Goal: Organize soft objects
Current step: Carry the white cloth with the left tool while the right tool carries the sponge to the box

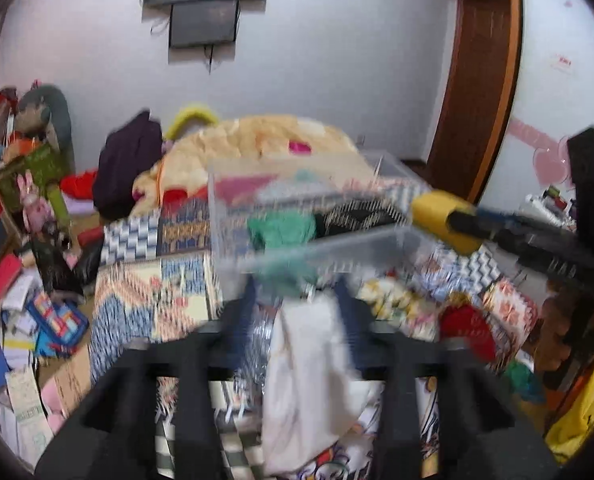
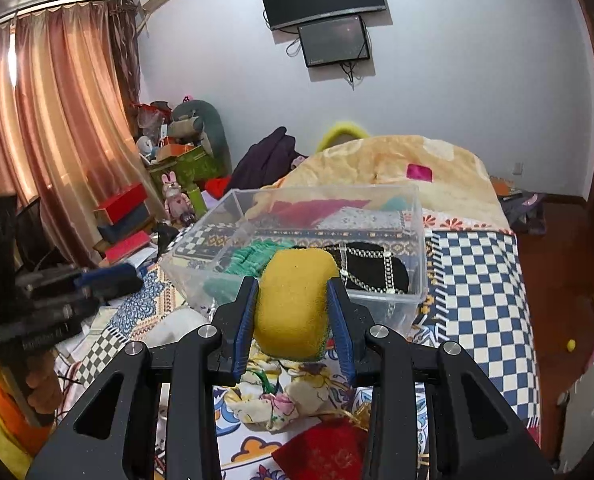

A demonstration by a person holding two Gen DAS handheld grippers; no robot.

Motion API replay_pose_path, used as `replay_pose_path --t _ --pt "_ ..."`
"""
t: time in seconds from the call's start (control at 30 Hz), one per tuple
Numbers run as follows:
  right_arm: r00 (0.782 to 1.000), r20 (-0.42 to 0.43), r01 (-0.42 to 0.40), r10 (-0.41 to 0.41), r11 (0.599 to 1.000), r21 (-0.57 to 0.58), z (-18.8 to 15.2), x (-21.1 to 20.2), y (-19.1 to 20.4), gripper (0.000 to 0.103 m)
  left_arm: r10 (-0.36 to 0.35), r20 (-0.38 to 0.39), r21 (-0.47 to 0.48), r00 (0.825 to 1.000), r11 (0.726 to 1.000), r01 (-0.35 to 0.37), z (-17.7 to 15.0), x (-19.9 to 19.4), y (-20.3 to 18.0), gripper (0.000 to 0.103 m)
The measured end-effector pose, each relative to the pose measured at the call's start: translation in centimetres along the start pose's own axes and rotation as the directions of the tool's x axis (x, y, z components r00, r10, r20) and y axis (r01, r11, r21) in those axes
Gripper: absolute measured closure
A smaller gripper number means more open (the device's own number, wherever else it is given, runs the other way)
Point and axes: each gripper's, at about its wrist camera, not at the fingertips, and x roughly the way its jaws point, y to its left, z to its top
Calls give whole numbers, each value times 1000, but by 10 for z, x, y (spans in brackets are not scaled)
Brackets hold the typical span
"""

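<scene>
My right gripper [image 2: 293, 284] is shut on a yellow sponge [image 2: 295, 304], held above the near edge of a clear plastic box [image 2: 413, 236] on the bed. The box holds a green cloth [image 2: 249, 258] and a black pouch [image 2: 373, 266]. In the left wrist view, which is blurred, my left gripper [image 1: 297, 292] is shut on a white cloth [image 1: 313, 376] that hangs down between its fingers, just short of the box [image 1: 233, 232]. The right gripper with the sponge [image 1: 441, 216] reaches in from the right.
A floral cloth [image 2: 273, 396] and a red pouch [image 2: 329, 448] lie on the patterned bedspread [image 2: 481, 280] below my right gripper. A beige quilt [image 2: 397, 156] is heaped behind the box. Boxes, books and toys [image 2: 177, 196] clutter the floor at left.
</scene>
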Motion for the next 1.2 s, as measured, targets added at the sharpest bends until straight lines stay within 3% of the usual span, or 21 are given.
replay_pose_path --t 0.17,0.33,0.47,0.63,0.7,0.97,1.2 --pt "1000 -11 0 0 1000 15 -3 1 -5 71 -8 -108 11 994 1000 9 -29 17 1 47" --pt "1000 -17 -7 7 1000 17 -5 0 -3 71 -11 -160 19 987 1000 14 -52 23 0 47" --pt "1000 -25 -14 15 1000 16 -6 2 -2 70 23 -157 11 987 1000 -21 -58 24 -2 66" --pt "999 -30 -12 13 1000 19 -6 3 -3 70 26 -124 1 992 1000 -26 -55 12 -3 88" --pt "999 -30 -13 14 1000 23 -5 3 -4 70 19 -111 4 994 1000 -19 -52 5 -3 91" --pt "1000 -28 -13 14 1000 23 -5 2 -5 70 35 2 27 999 999 -35 -29 -26 -5 92" --pt "1000 -12 -14 15 1000 20 5 4 -1 70 53 105 23 993 998 -55 8 -30 0 92"
